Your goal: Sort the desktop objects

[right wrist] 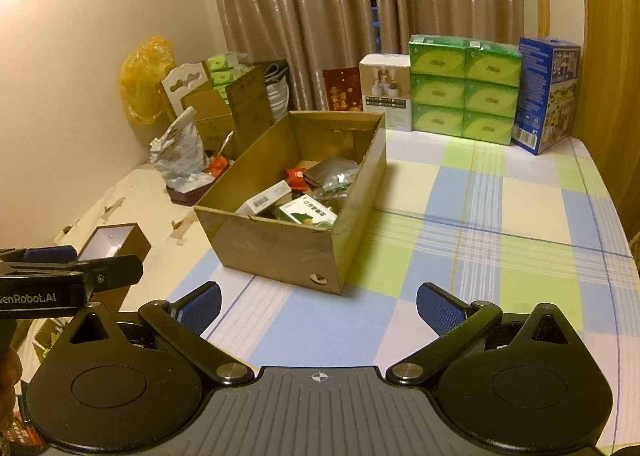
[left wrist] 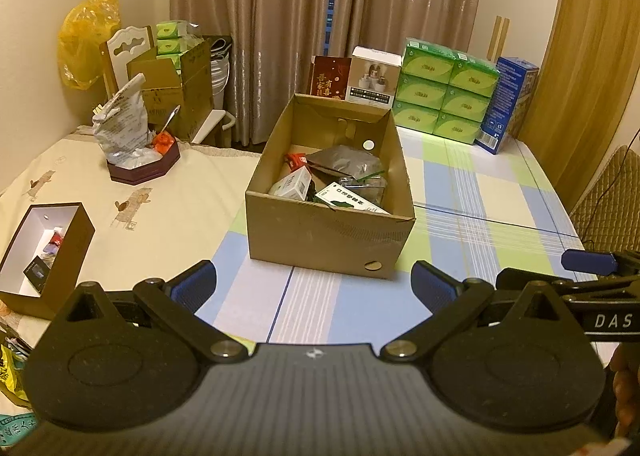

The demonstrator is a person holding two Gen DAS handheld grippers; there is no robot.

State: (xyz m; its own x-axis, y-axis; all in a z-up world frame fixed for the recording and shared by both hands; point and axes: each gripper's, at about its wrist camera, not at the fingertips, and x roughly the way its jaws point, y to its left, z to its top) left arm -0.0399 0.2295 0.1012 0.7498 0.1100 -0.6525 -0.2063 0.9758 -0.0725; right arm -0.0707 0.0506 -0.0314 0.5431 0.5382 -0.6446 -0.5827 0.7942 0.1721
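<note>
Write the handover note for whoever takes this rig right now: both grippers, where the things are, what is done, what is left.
Left gripper: open, holding nothing, low over the checked tablecloth.
Right gripper: open, holding nothing, beside the left one.
Open brown cardboard box: straight ahead on the table, already holding a white and green packet, a white carton, a small red packet and a grey pouch.
Small dark box with white lining: left of it, a few small items inside.
Hexagonal maroon tray with a crumpled silver bag: far left.
Left to do: cannot tell what still needs sorting; judge the left-side items.

"DAS" — right hand-held gripper (left wrist: 588, 261), "GenRobot.AI" — left hand-held gripper (right wrist: 52, 256)
</note>
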